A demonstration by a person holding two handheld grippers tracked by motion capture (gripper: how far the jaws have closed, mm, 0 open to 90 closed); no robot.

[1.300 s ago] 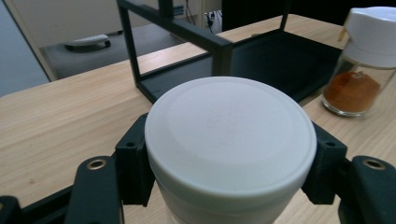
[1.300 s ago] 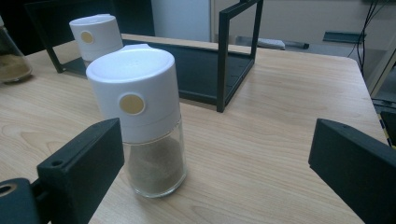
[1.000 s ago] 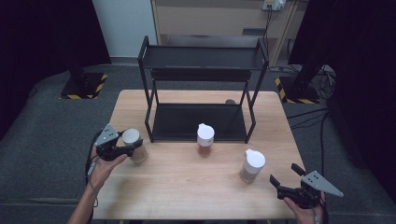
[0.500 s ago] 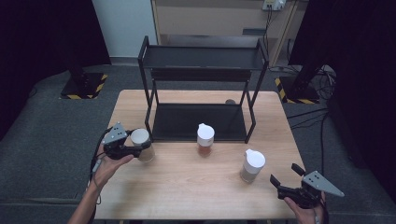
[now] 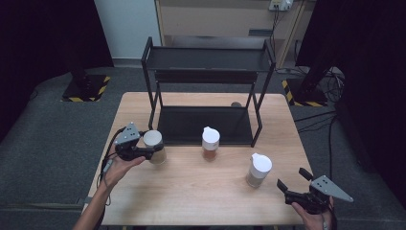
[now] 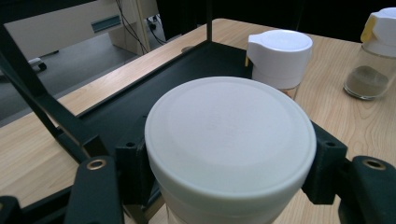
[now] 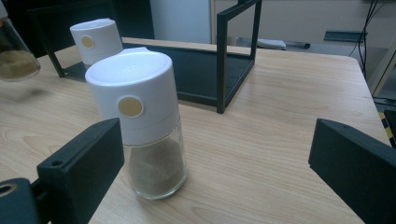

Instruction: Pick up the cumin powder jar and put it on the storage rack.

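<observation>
We see a wooden table [image 5: 191,201] on grey carpet [image 5: 48,143], dark curtains [image 5: 43,33] left and right, a pale wall panel [image 5: 125,24] and a wooden cabinet [image 5: 215,19] far behind.

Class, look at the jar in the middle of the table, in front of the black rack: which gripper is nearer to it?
Left. The left gripper, shut on another jar, sits just left of the middle jar. The right gripper waits open near the table's front right corner, beyond a third jar.
</observation>
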